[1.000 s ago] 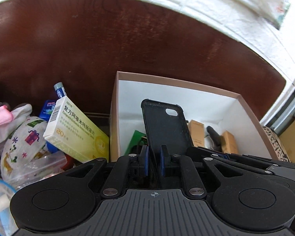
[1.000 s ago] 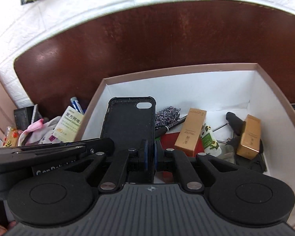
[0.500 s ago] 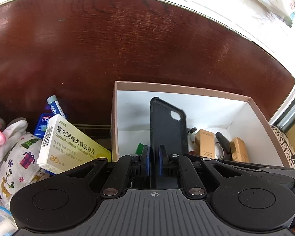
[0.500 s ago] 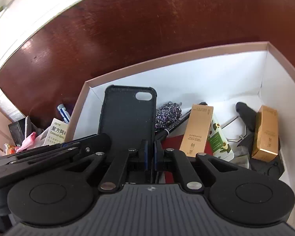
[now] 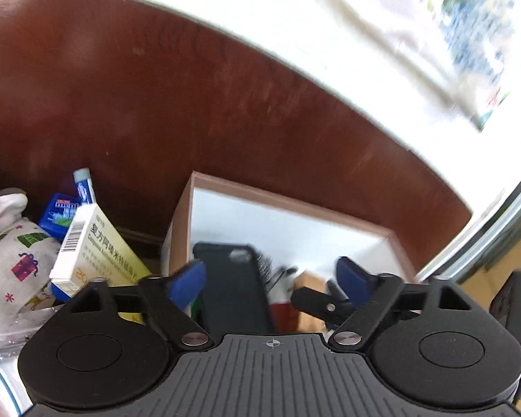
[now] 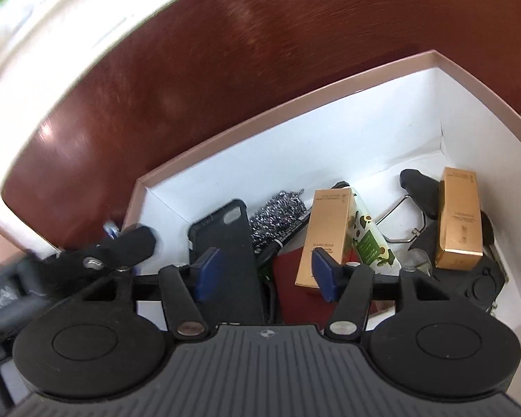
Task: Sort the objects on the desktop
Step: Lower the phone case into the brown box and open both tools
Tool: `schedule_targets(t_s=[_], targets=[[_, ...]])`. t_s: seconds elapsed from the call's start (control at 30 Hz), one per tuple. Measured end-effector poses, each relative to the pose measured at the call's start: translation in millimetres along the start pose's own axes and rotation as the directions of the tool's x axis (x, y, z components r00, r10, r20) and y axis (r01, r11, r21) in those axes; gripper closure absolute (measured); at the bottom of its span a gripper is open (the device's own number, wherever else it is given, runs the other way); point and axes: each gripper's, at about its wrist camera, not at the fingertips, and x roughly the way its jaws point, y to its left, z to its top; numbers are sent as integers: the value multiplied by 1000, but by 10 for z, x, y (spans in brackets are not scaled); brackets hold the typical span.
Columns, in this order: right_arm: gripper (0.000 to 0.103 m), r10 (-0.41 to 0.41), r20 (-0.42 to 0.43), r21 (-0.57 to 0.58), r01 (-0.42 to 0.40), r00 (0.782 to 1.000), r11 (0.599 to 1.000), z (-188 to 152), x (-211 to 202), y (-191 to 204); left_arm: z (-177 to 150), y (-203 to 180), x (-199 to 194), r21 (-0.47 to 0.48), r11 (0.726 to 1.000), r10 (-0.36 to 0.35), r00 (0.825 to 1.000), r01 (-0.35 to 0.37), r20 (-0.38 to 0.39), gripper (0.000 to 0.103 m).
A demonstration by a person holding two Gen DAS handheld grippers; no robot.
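Note:
A black phone case (image 6: 225, 243) stands loose in the white-lined cardboard box (image 6: 295, 104), leaning near the box's left wall. My right gripper (image 6: 265, 274) hangs over it with its jaws opening, and the case sits beside the left blue pad, not pressed. In the left wrist view the phone case (image 5: 232, 288) shows between the blue pads of my left gripper (image 5: 271, 278). Those jaws are also opening wide and do not press it. The box (image 5: 288, 201) lies just ahead.
In the box lie two gold cartons (image 6: 330, 236) (image 6: 458, 215), a steel scourer (image 6: 278, 212), an avocado-print tube (image 6: 368, 239) and a black tool (image 6: 420, 187). Left of the box are a yellow medicine carton (image 5: 93, 253), a printed pouch (image 5: 14, 271) and a blue tube (image 5: 83, 187). A dark red-brown panel stands behind.
Both grippers were shut on the phone case and now stand open. The case has dropped lower into the box. Both views have rolled and shifted.

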Motion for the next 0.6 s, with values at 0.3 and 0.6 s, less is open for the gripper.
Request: schedule_targets(t_s=[0.3, 0.6], targets=[[0, 147, 49, 71, -151, 988, 986, -47, -316, -205, -87, 45, -222, -35, 998, -62, 997, 61, -35, 0], [0, 110, 13, 36, -111, 994, 993, -186, -329, -107, -219, 101, -288, -56, 998, -40, 995, 35, -86, 0]])
